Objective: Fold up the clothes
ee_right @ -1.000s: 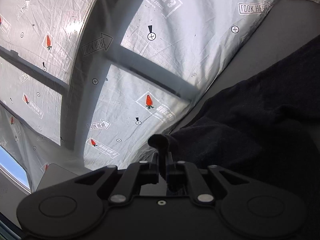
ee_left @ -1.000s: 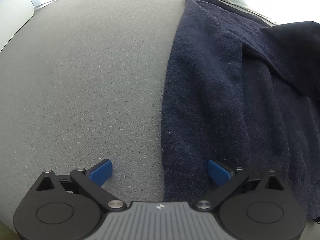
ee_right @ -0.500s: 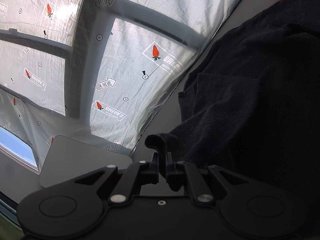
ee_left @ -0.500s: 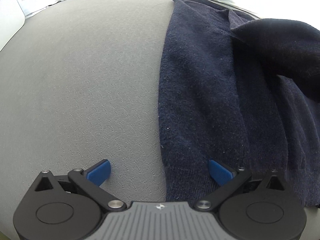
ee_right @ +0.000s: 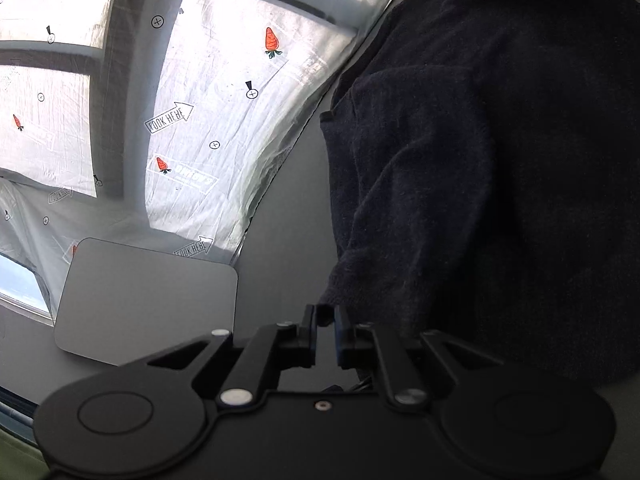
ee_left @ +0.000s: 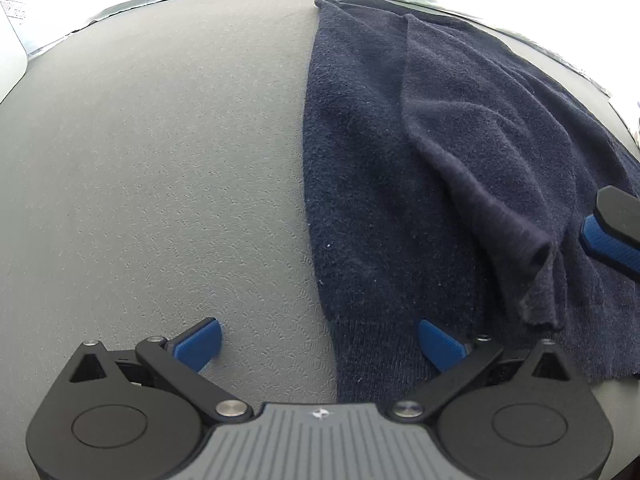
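Observation:
A dark navy knit sweater (ee_left: 380,168) lies flat on the grey table (ee_left: 160,168). Its sleeve (ee_left: 480,152) lies folded across the body, cuff (ee_left: 540,292) near the hem. My left gripper (ee_left: 320,340) is open low over the sweater's left hem edge, one blue pad (ee_left: 200,344) on the table, the other (ee_left: 440,344) on the fabric. My right gripper (ee_right: 325,330) has its jaws slightly apart with a bit of the sleeve cuff (ee_right: 324,314) between them; the sweater (ee_right: 500,160) fills that view's right. The right gripper's blue finger (ee_left: 612,240) shows at the left wrist view's right edge.
A grey laptop-like slab (ee_right: 148,300) lies on the table at the left of the right wrist view. A white cloth with carrot prints (ee_right: 240,100) hangs behind the table edge. Bare grey table lies left of the sweater.
The right gripper has carried the sleeve over the sweater's body and lowered it toward the hem. Its jaws have parted slightly around the cuff. The left gripper has stayed open at the hem.

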Demonstrator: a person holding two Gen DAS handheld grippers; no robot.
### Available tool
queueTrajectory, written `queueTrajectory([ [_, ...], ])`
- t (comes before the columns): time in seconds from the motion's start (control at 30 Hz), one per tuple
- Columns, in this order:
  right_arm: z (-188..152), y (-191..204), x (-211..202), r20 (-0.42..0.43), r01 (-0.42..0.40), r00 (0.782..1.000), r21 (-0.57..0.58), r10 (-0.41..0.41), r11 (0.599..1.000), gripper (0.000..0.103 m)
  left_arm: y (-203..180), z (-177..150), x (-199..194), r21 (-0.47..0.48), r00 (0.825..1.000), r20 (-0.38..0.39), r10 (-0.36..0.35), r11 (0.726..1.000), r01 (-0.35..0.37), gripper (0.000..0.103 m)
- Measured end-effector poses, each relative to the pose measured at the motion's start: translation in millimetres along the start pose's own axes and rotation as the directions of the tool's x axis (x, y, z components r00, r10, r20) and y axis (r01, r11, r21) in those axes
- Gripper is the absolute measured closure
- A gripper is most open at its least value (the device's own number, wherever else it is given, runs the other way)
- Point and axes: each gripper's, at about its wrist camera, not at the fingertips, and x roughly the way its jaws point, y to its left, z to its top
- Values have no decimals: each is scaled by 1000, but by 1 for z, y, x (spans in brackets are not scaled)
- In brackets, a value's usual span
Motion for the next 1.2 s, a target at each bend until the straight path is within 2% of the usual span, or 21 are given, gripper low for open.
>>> queueTrajectory([
  [0.13, -4, -3, -1, 16, 12, 1000, 18, -12, 1000, 92, -3, -2, -3, 5, 1000, 2, 0, 1000, 0, 0],
  [0.27, -5, -13, 3, 20, 71, 997, 54, -72, 996, 92, -2, -2, 1, 12, 1000, 5, -4, 1000, 4, 0],
  [0.43, -11, -33, 22, -44, 204, 979, 67, -201, 977, 92, -2, -1, 3, 21, 1000, 8, -9, 1000, 9, 0],
  [0.53, -16, -40, 29, -90, 238, 969, 65, -232, 969, 92, -3, -1, 4, 22, 1000, 14, -12, 1000, 11, 0],
  [0.57, -16, -39, 29, -98, 235, 969, 59, -229, 970, 90, -3, -2, 3, 18, 1000, 20, -13, 1000, 13, 0],
  [0.67, -16, -27, 23, -102, 221, 970, -18, -221, 975, 69, 3, -7, -4, -14, 999, 37, -23, 1000, 23, 0],
  [0.73, -15, -17, 15, -94, 213, 971, -89, -221, 973, 60, 9, -9, -12, -60, 998, 54, -24, 998, 27, 0],
  [0.8, -14, -9, 3, -69, 221, 970, -167, -235, 961, 52, 13, -10, -26, -85, 993, 120, -13, 996, 23, 0],
  [0.87, -12, -6, -11, -40, 232, 968, -225, -247, 946, 49, 11, -7, -38, -102, 983, 184, 23, 995, -5, 0],
  [0.97, -3, -10, -36, 10, 267, 962, -263, -274, 927, 35, -2, 4, -45, -100, 971, 232, 54, 995, -32, 0],
  [1.1, 15, -23, -66, 72, 302, 953, -260, -294, 917, 33, -31, 17, -47, -49, 962, 266, 59, 998, -48, 0],
  [1.2, 33, -40, -84, 121, 354, 935, -241, -334, 904, 32, -53, 23, -39, -27, 967, 247, 59, 998, -54, 0],
])
